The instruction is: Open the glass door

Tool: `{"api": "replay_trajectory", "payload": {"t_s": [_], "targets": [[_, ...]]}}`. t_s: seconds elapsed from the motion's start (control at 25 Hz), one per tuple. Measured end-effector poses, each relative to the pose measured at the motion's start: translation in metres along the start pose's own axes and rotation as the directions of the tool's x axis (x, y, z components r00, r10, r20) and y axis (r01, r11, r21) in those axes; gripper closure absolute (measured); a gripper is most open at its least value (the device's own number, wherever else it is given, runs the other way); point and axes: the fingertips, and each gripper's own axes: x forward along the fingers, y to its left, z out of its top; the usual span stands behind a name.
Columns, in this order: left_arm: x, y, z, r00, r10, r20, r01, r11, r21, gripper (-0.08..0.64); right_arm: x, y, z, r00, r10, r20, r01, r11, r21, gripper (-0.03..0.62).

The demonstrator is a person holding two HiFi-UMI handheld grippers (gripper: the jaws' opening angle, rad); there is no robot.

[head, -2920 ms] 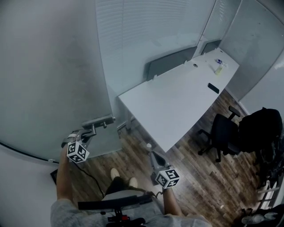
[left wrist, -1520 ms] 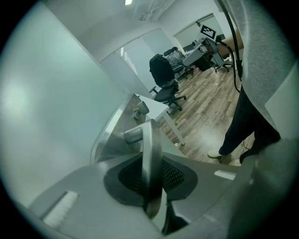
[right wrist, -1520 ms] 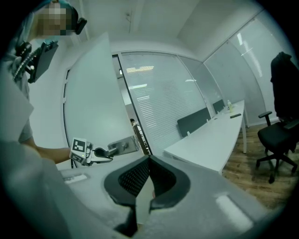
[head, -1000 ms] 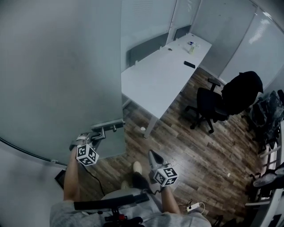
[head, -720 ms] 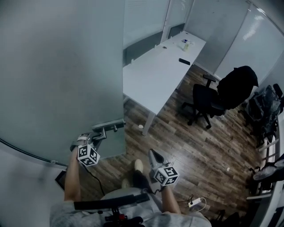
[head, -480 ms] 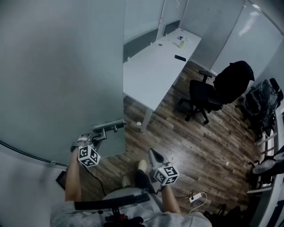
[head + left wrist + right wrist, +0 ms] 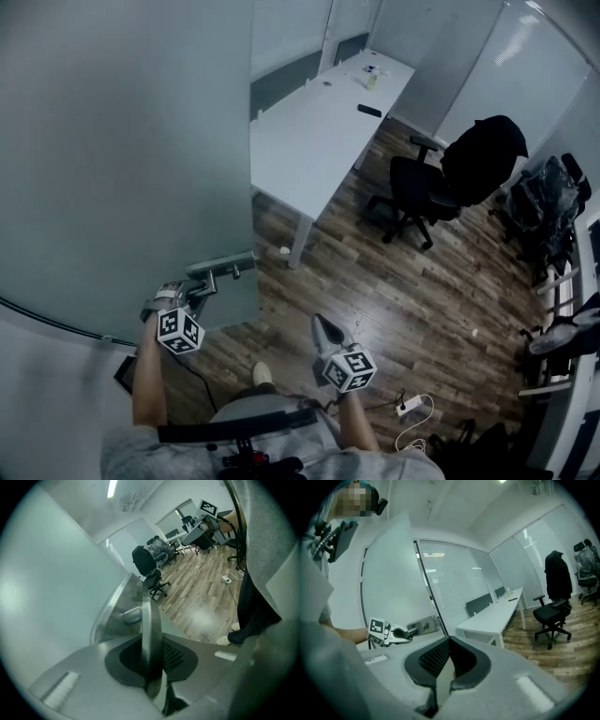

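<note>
The frosted glass door (image 7: 122,141) fills the left of the head view, its free edge running down to a metal handle plate (image 7: 220,264). My left gripper (image 7: 200,286) is shut on the handle's lever (image 7: 151,620), which stands as a flat metal bar between the two dark pads (image 7: 176,654). From the right gripper view I see that grip from the side, left gripper (image 7: 405,633) against the plate (image 7: 423,625). My right gripper (image 7: 322,328) hangs apart from the door over the wooden floor, its jaws shut with nothing in them (image 7: 450,641).
Past the door's edge stands a long white desk (image 7: 314,141) against glass partitions. A black office chair (image 7: 450,183) with a dark jacket sits to its right. A power strip with cable (image 7: 408,405) lies on the floor near my right arm. The person's shoe (image 7: 262,373) is below.
The door has swung further round with my left gripper still on its lever. Desk and chair have shifted in view, and more floor shows past the door's edge. My right gripper moved along.
</note>
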Motion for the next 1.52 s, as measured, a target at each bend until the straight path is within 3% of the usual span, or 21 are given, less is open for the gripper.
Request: {"api": "replay_trajectory", "payload": {"t_s": [0.48, 1.52], "targets": [[-0.019, -0.027, 0.007, 1.000, -0.015, 0.005, 0.014, 0.999, 0.044, 0.511, -0.041, -0.006, -0.007, 0.999, -0.029, 0.015, 0.029, 1.000, 0.011, 0.591], [-0.079, -0.100, 0.023, 0.998, -0.041, 0.038, 0.036, 0.990, 0.139, 0.503, -0.129, 0.028, -0.039, 1.000, -0.009, 0.017, 0.010, 1.000, -0.006, 0.591]]}}
